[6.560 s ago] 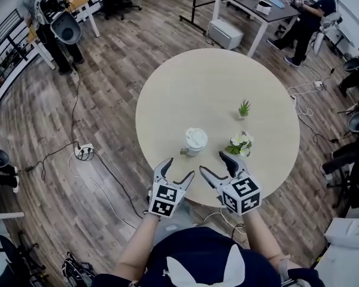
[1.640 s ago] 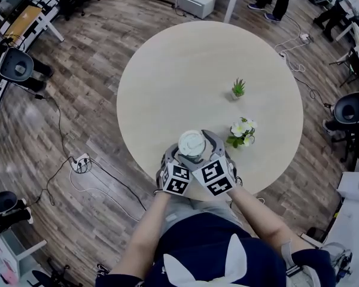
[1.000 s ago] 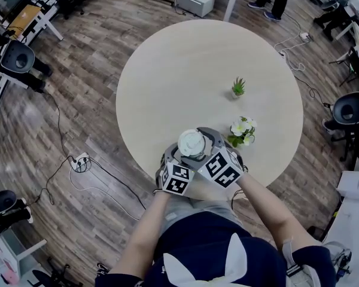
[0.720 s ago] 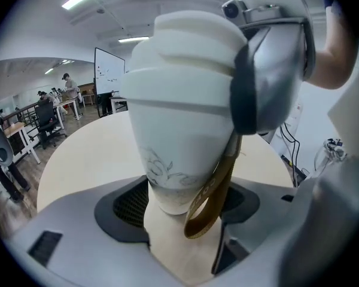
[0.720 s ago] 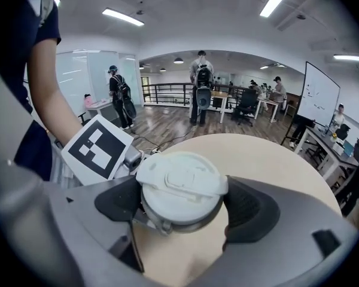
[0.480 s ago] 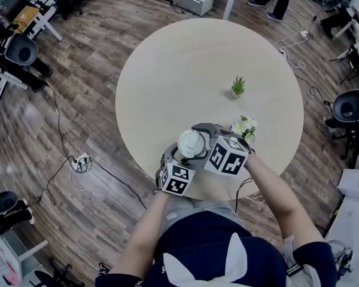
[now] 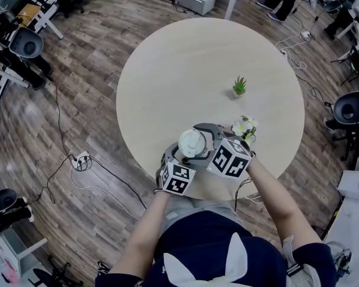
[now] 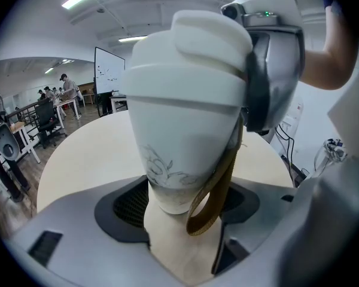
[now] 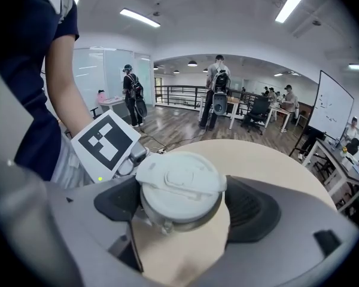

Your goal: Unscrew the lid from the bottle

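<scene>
A white bottle (image 8: 185,142) with a faint flower print and a brown strap loop (image 8: 212,199) stands near the round table's front edge. Its white lid (image 7: 190,142) faces up in the head view. My left gripper (image 7: 180,155) is shut on the bottle's lower body, its pads (image 8: 128,205) pressed against the sides. My right gripper (image 7: 200,136) comes in from the right and is shut on the lid (image 9: 178,184). Its marker cube (image 7: 230,158) sits right of the bottle. The left gripper's cube (image 9: 105,139) shows beyond the lid.
White flowers in a pot (image 7: 243,127) stand just right of the right gripper. A small green plant (image 7: 239,87) is farther back. The round table (image 7: 185,64) ends right behind the grippers. Cables and a power strip (image 7: 82,158) lie on the floor to the left.
The right gripper has swung counterclockwise around the lid, its cube moving from in front of the bottle to its right. The left gripper and the bottle have stayed put.
</scene>
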`<state>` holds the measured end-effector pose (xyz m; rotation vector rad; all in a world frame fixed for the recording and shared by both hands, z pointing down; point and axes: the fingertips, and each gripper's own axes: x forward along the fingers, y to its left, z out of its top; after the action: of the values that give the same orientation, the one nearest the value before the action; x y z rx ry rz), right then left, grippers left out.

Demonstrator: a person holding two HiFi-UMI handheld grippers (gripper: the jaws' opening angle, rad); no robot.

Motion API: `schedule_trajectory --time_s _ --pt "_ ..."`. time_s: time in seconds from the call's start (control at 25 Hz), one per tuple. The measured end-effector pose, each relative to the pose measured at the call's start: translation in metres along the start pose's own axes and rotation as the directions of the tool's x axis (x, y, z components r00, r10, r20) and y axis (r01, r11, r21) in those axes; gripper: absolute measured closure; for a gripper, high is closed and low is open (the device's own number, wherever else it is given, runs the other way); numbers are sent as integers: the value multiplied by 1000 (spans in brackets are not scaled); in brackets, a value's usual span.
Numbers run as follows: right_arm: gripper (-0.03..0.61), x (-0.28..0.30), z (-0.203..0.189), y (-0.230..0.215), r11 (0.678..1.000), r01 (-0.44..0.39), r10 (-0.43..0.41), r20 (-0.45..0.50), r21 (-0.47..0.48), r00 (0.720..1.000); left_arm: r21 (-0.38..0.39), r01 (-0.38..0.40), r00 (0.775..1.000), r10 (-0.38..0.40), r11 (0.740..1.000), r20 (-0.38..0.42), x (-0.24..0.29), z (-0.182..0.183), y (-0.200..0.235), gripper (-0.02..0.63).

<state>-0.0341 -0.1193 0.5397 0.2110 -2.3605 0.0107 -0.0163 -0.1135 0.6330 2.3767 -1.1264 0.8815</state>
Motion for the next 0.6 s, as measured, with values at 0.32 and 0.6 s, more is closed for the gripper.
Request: schedule_trajectory --time_s 0.32,0.6 --pt "113 -1 6 1 971 98 -129 134 220 982 0 -5 1000 5 1000 -4 1 -2 1 285" --pt "120 2 10 -5 927 178 -243 165 331 956 -1 -10 1000 10 1000 -4 0 -4 1 285"
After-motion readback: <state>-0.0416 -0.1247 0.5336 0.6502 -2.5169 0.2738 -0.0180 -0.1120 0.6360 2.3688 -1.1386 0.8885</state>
